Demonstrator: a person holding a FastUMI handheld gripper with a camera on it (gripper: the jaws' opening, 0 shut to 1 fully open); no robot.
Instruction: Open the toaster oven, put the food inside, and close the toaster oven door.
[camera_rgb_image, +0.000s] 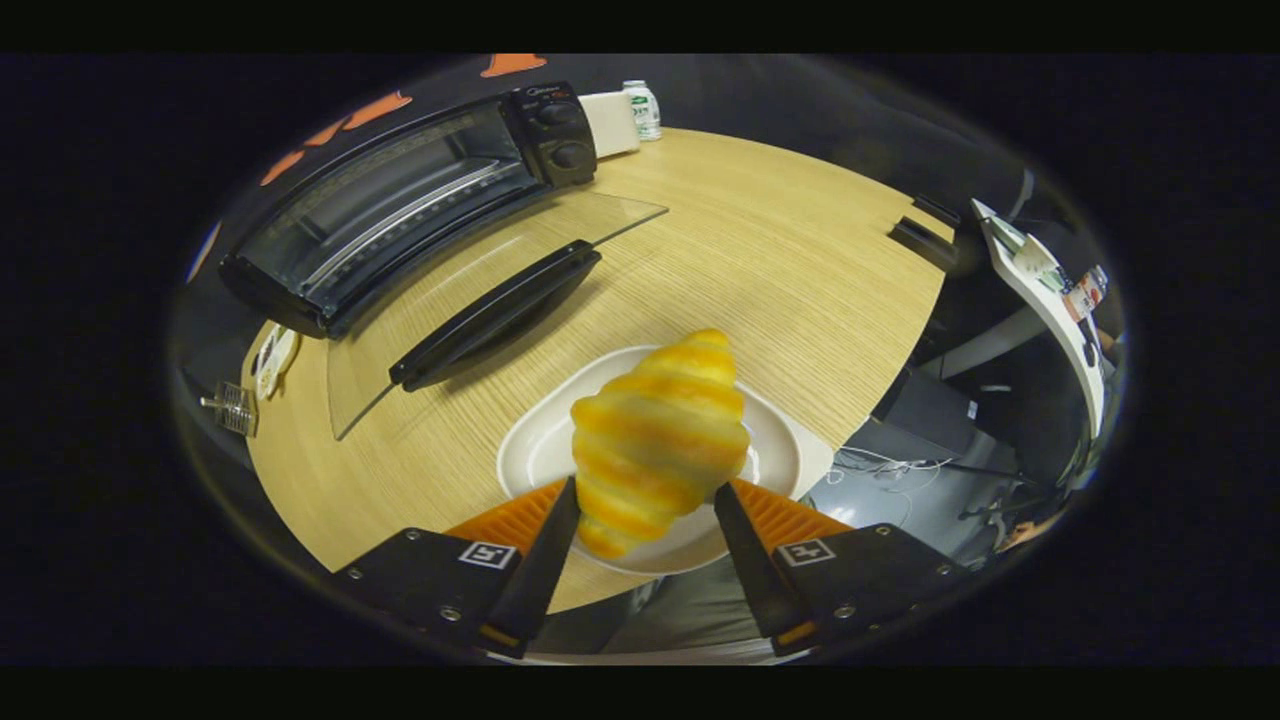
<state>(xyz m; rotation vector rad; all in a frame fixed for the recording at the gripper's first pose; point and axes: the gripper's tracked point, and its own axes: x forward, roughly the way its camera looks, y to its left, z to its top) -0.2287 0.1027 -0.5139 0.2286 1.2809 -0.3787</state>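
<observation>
Gripper view, left to right. Small metal rack-like piece (232, 407) and a white flat item (274, 361) sit at the far-left edge of the light wood-grain tabletop (780, 260); what they are is unclear. Black toaster oven with two round knobs (400, 200) stands at the back left of the tabletop, cavity exposed, wire rack visible inside. Its clear glass door with a long black handle (495, 312) is folded down flat, lying over the tabletop in front of the oven. Behind the oven's knob side: a white box (610, 122) and a small white bottle with green label (643, 108), close together at the tabletop's back edge. Centre: golden-yellow striped croissant (660, 440) held between the two fingers of the claw (647, 512), both fingers pressing its lower sides, so the claw is clenched on it. Croissant points away from the camera and sits over a white oval plate (780, 455); lifted or touching the plate, cannot tell. Plate is near the tabletop's front edge, well apart from the oven, just beyond the fingers. Right: two dark flat blocks (925, 240) at the tabletop's far-right edge. Past the tabletop, a white shelf-like surface with small items (1050, 290), cables and dark gear on the grey floor (900, 480) below.
</observation>
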